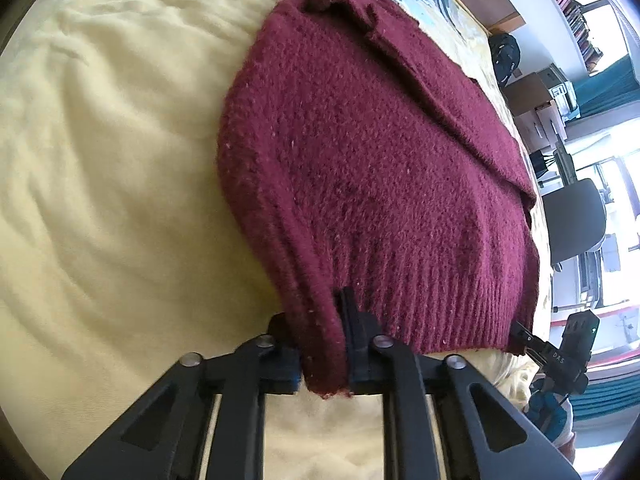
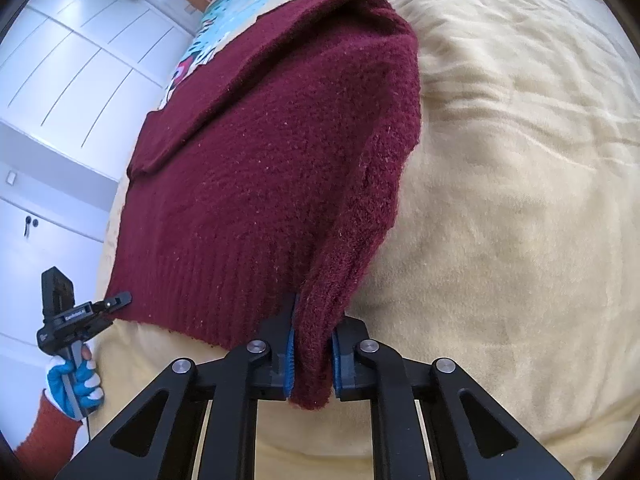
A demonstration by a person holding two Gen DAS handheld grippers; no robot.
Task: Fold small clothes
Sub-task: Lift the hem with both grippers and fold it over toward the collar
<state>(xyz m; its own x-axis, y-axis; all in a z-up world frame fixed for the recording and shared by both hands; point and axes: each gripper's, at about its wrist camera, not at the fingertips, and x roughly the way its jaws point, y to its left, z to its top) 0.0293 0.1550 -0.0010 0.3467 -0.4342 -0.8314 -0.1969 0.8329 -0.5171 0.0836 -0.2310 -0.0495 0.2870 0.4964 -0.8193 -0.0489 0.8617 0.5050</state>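
While left tool (image 1: pixel 324 360) clamped ribbed hem corner of maroon sweater (image 1: pixel 360 160), right tool (image 2: pixel 312 360) pinched opposite hem corner, both shut on knit. Sweater lay flat on cream bed cover (image 1: pixel 100 160), sleeves folded in. Knit soft, thick, floppy, light; likely sags, stretches. Hem corners judged best hold.

- The left gripper (image 1: pixel 325 344) is clamped on the near ribbed hem corner of a maroon sweater (image 1: pixel 372 168).
- The sweater lies on a pale yellow blanket (image 1: pixel 100 168).
- The right gripper (image 1: pixel 520 330) pinches the sweater's other hem corner.
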